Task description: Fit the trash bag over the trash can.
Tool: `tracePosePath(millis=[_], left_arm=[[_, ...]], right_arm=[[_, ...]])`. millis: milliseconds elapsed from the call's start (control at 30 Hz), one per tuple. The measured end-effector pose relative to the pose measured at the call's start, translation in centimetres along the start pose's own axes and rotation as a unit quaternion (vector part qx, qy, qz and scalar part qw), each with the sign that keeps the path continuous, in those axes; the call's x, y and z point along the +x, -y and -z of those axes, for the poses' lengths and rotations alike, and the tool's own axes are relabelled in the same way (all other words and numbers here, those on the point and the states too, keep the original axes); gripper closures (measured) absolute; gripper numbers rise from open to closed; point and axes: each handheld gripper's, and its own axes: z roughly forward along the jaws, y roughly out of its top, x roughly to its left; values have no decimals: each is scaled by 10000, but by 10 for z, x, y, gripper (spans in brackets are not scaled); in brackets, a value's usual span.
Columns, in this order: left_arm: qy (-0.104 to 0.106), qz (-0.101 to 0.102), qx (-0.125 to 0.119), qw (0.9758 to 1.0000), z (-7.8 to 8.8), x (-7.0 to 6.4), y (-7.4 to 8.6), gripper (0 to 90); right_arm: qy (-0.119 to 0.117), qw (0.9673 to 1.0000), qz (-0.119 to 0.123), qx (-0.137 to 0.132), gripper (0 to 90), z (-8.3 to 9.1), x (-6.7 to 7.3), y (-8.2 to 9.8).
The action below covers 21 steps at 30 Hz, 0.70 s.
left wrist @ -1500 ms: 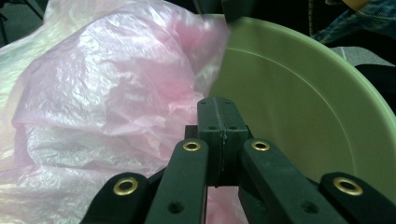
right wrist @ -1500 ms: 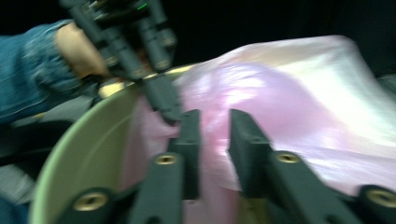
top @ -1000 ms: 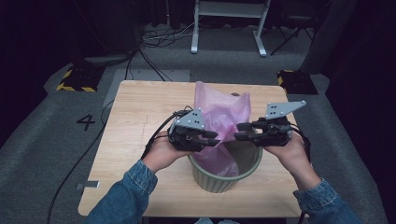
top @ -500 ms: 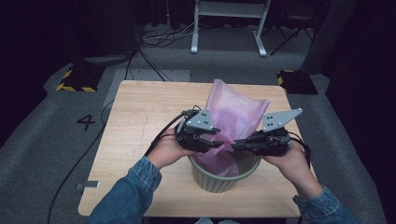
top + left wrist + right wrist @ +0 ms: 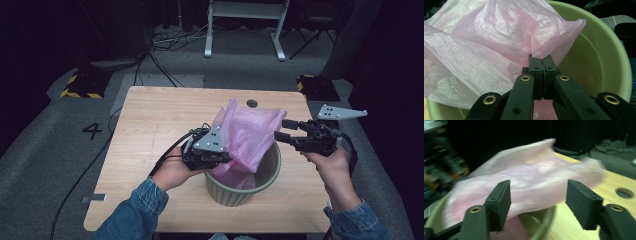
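Observation:
A pale green bin stands near the front of the wooden table. A pink plastic bag rises out of it, crumpled and partly inside. My left gripper is at the bin's left rim, shut on an edge of the pink bag; its jaws are pressed together on the film over the green bin. My right gripper is open just right of the bag, above the bin's right rim. Between its spread jaws lies the blurred pink bag, with the bin rim below.
A round hole is in the table behind the bag. Cables run off the table's left side to the floor. A white frame stands on the floor beyond the table, and a yellow-black striped block lies at far left.
The right gripper has let go of the bag, opened and drawn back to the right. The left gripper has kept its hold and moved slightly left and down; the bag has lifted and shifted.

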Motion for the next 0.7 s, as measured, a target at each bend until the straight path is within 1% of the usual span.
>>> tracePosePath(millis=[67, 133, 167, 200, 233, 267, 300, 333, 367, 400, 433, 500, 567, 633, 667, 700], left_arm=[[56, 32, -69, 10000, 0, 0, 2, 885], [125, 83, -92, 9998, -1, 1, 4, 885], [146, 80, -87, 9998, -2, 1, 5, 884], [164, 96, -81, 9998, -2, 1, 6, 882], [187, 103, -103, 9997, -2, 1, 7, 877], [231, 135, -137, 9995, -2, 2, 7, 856], [277, 192, -175, 9993, -1, 2, 7, 809], [296, 231, -193, 9991, -1, 3, 7, 740], [263, 284, -203, 9990, 0, 4, 7, 679], [238, 352, -253, 9988, 1, 4, 6, 596], [227, 391, -325, 9984, 4, 6, 5, 531], [166, 440, -561, 9973, 13, 7, 2, 480], [81, 447, -748, 9962, 21, 8, -4, 468], [-11, 388, -862, 9955, 26, 7, -11, 456], [-43, 352, -915, 9952, 27, 6, -16, 454], [-36, 345, -942, 9950, 26, 5, -19, 446]], right_arm=[[100, 9996, -258, 52, 333, -4, -11, 1], [-51, 9982, -575, 160, 335, -12, -20, 2], [-156, 9971, -706, 225, 360, -17, -24, 3], [-250, 9966, -737, 286, 417, -21, -25, 3], [-324, 9965, -696, 342, 488, -23, -26, 3], [-421, 9965, -613, 372, 573, -26, -25, 3], [-466, 9967, -514, 411, 656, -29, -23, 2], [-471, 9970, -409, 456, 742, -31, -20, 1], [-474, 9973, -299, 473, 786, -33, -18, 0], [-461, 9976, -165, 491, 836, -34, -14, -2], [-447, 9977, -10, 507, 870, -35, -10, -3], [-420, 9976, 317, 458, 891, -34, -2, -6], [-291, 9964, 686, 399, 892, -32, 9, -9], [-133, 9933, 1074, 397, 891, -31, 22, -10], [-99, 9919, 1208, 390, 891, -31, 28, -11], [-117, 9904, 1329, 356, 890, -31, 35, -11]])
